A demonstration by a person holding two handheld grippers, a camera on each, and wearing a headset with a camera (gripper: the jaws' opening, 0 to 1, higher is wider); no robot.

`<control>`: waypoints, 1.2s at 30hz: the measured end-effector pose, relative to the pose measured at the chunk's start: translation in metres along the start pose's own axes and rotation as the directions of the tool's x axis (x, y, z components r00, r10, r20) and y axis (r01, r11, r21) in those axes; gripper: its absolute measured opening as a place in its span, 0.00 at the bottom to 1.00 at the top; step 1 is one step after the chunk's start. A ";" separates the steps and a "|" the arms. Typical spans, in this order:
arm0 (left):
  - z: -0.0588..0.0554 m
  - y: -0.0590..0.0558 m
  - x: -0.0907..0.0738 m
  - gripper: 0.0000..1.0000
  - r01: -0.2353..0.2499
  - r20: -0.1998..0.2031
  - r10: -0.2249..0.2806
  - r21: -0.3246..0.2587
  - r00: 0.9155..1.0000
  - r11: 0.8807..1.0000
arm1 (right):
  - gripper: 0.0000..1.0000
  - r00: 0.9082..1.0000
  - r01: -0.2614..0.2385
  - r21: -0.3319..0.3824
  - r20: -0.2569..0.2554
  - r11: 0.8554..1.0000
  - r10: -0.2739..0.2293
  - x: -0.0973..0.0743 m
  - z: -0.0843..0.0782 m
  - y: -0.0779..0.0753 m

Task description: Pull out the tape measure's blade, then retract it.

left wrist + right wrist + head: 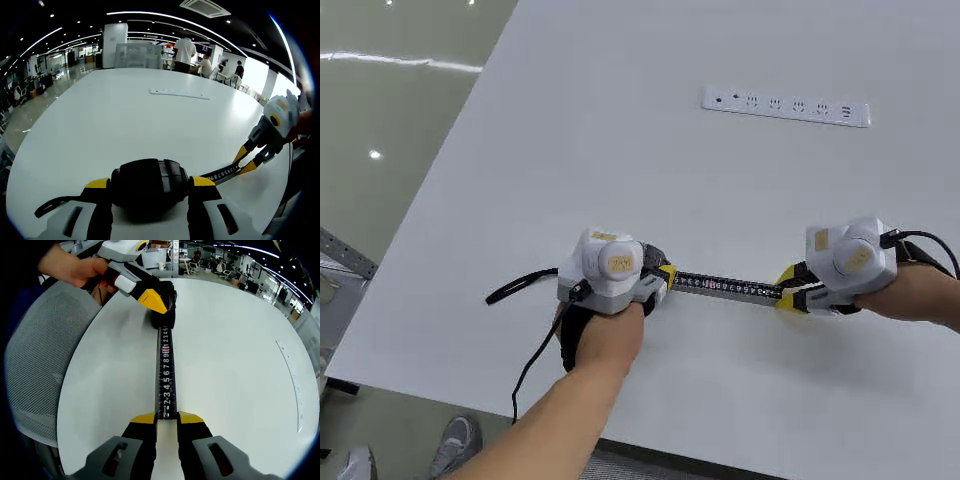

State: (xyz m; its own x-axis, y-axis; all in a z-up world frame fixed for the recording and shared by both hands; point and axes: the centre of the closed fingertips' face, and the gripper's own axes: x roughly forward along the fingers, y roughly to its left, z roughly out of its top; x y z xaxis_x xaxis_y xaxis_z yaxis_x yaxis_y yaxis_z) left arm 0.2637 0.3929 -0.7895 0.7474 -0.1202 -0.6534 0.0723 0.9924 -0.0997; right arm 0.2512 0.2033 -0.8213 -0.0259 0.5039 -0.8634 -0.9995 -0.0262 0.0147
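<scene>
Clamped the yellow fingertips point(98, 183) of the left gripper point(150, 184) on either side of the tape measure's black case point(149, 192), resting on the white table point(620, 150) near its front edge. Pinched the free end of the blade point(165, 370) between the closed jaws of the right gripper point(166, 418), low over the tabletop. Showed the blade partway out, numbered face up, running straight from case to right gripper, with the two well apart.

Judged the pull-out well begun, perhaps done; left the whole retraction to come.

Could not make out the end hook, buried between the right fingertips. Could not tell how much blade lay inside the case, nor whether any lock was set. Hid most of the case behind the left gripper's body in the head view. Trailed a black strap point(517, 286) off to the left of the case. Beyond, a white power strip point(785, 105) well apart toward the table's far side.
</scene>
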 end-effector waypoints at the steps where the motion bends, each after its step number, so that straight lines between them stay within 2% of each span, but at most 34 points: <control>1: 0.000 0.000 0.000 0.57 0.001 0.000 -0.001 0.000 1.000 1.000 | 0.11 1.000 -0.001 -0.003 0.002 1.000 0.001 0.001 0.001 0.000; 12: 0.000 0.000 0.000 0.56 0.003 0.001 -0.003 -0.001 1.000 1.000 | 0.11 1.000 -0.010 -0.021 0.019 1.000 0.011 0.014 0.019 -0.003; 20: 0.000 0.000 0.000 0.57 0.006 0.001 -0.006 -0.003 1.000 1.000 | 0.11 0.999 -0.015 -0.025 0.027 1.000 0.016 0.020 0.025 -0.005; 36: 0.000 0.001 0.001 0.56 0.009 0.004 -0.009 -0.006 1.000 1.000 | 0.11 0.999 -0.017 -0.038 0.043 0.999 0.019 0.031 0.045 0.001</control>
State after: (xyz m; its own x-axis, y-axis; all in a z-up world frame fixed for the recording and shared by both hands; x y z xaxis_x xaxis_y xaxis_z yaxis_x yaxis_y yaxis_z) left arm 0.2643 0.3936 -0.7899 0.7496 -0.1286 -0.6493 0.0748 0.9911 -0.1100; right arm 0.2486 0.2573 -0.8251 -0.0456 0.5403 -0.8402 -0.9976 -0.0682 0.0104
